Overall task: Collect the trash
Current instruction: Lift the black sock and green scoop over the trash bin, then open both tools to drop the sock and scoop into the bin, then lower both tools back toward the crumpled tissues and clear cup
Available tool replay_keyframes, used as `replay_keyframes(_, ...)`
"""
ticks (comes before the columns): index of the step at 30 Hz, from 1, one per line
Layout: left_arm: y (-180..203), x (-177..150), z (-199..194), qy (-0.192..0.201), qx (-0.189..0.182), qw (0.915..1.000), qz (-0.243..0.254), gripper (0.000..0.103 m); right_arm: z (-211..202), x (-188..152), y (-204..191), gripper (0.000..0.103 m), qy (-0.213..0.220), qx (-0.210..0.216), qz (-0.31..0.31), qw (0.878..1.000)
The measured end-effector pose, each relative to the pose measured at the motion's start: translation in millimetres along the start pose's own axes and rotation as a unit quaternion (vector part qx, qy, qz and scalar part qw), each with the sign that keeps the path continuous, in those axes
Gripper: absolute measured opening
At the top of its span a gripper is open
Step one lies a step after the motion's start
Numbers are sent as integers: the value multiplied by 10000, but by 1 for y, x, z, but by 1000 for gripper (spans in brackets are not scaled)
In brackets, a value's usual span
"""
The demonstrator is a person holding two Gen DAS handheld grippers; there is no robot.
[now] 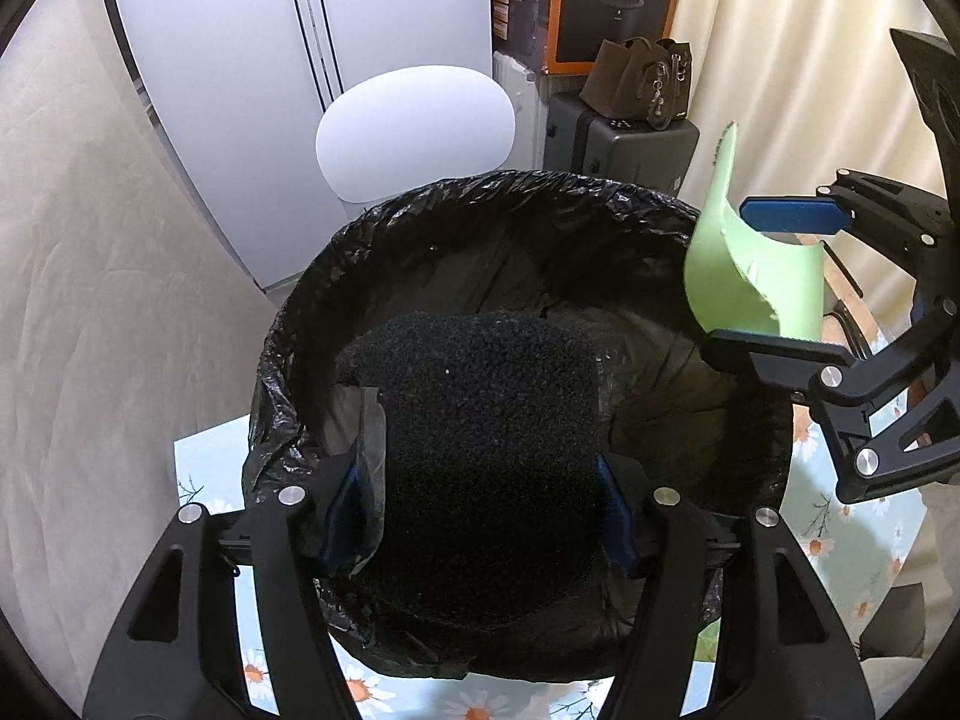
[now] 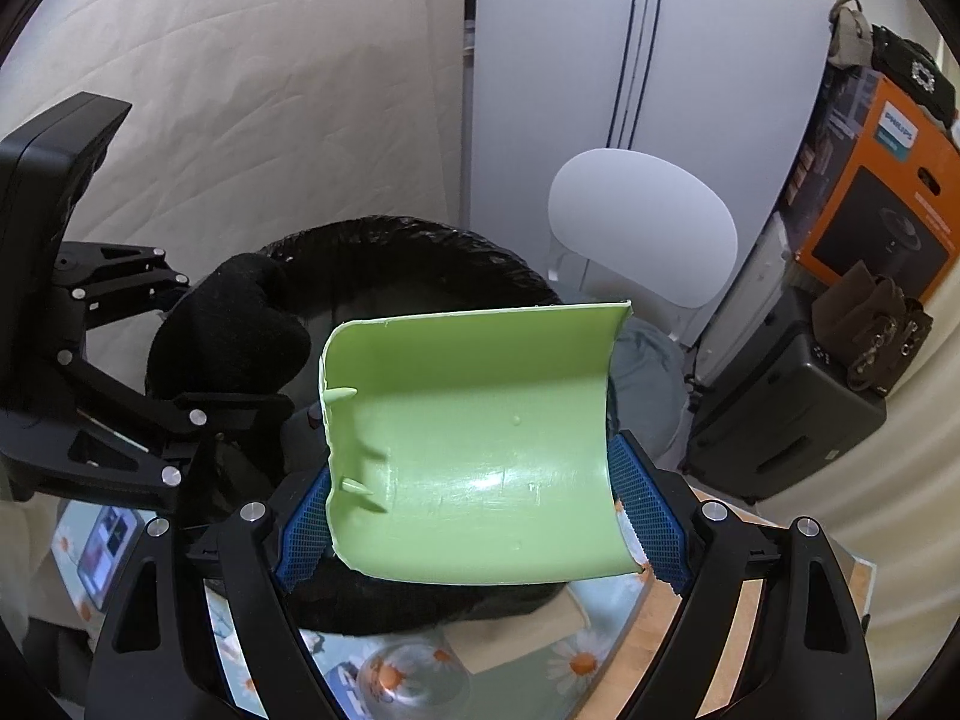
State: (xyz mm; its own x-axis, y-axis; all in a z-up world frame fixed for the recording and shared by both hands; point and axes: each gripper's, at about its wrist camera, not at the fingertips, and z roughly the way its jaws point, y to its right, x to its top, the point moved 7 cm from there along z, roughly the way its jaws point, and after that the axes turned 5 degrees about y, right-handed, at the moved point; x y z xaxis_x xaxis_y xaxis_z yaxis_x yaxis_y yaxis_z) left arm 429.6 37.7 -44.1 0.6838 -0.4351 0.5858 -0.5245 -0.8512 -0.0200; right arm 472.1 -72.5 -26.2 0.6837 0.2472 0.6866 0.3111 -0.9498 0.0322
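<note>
Sponge (image 1: 480, 450), black & coarse, in left jaws; right jaws grip curved green plastic (image 2: 474, 450) w/ torn edge.

Your left gripper (image 1: 480, 498) clamps a coarse, matt black sponge (image 1: 486, 420). The bin's black liner (image 1: 480, 204) is thin, crinkled, glossy plastic. In your right gripper (image 2: 474, 516), blue textured pads (image 2: 651, 510) press a smooth, shiny green plastic shard (image 2: 474, 450) with jagged broken edges. The tablecloth (image 1: 222, 480) looks slick.
</note>
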Motion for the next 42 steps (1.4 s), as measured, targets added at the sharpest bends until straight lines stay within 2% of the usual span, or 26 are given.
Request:
replay_keyframes(1, 1, -1, -1, 10, -26, 10000, 5, 69, 0, 1, 0, 80, 41, 38, 13, 10000)
replay_keyframes(3, 2, 1, -8, 129, 47, 9999, 18, 83, -3, 2, -1, 81, 148, 101, 66, 9998)
replay_keyframes(5, 2, 2, -14, 227, 106, 9997, 42, 88, -5, 3, 0, 88, 242, 61, 107, 9996)
replay_keyframes(6, 2, 1, -18, 247, 122, 9996, 32, 89, -8, 4, 1, 88, 295, -14, 100, 9995)
replay_keyframes(19, 16, -20, -54, 289, 482, 9983, -156, 90, -37, -14, 1, 88, 383, -3, 49, 9993)
replay_keyframes(28, 34, -46, -73, 298, 406, 9976, -467, 96, -60, -36, 4, 88, 311, 7, -7, 9995)
replay_keyframes(42, 46, -92, -83, 217, 330, 9944, -976, 97, -81, -76, 6, 88, 127, -54, 11, 9999)
